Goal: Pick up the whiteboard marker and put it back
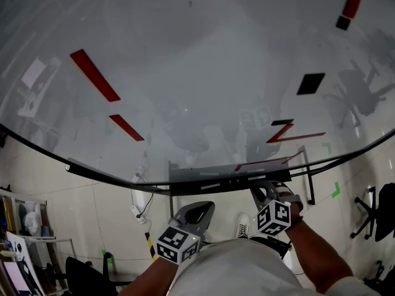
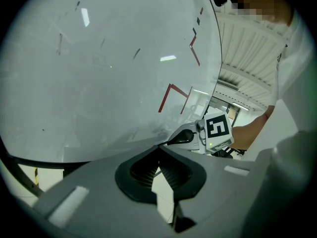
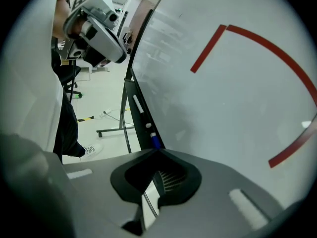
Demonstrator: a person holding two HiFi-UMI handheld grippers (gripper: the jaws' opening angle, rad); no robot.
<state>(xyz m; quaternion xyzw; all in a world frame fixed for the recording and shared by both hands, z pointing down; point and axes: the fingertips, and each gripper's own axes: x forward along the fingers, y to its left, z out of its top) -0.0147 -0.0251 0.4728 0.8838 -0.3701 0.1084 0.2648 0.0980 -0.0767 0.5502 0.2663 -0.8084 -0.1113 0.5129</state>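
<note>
Head view: a whiteboard on a wheeled stand fills the upper field. It bears several red strokes and a black rectangular patch. Along its lower edge runs a dark tray. Both hand-held tools sit low in the field, just in front of this tray. The left gripper is near the tray's middle and the right gripper is toward its right end, each with its marker cube facing the camera. A white shoe stands on the pale tiled floor between them.

Left gripper view: the left gripper's jaws are brought together, tips meeting, with nothing held between the ribbed pads. Only floor shows through the slit below the tips.

Right gripper view: the right gripper's jaws are likewise closed tip to tip and empty. Just beyond the tips lies the whiteboard marker, blue at its near end, resting lengthwise on the tray and clear of the jaws. A second, pale stick-shaped item lies farther along the same tray; what it is cannot be told.
</note>
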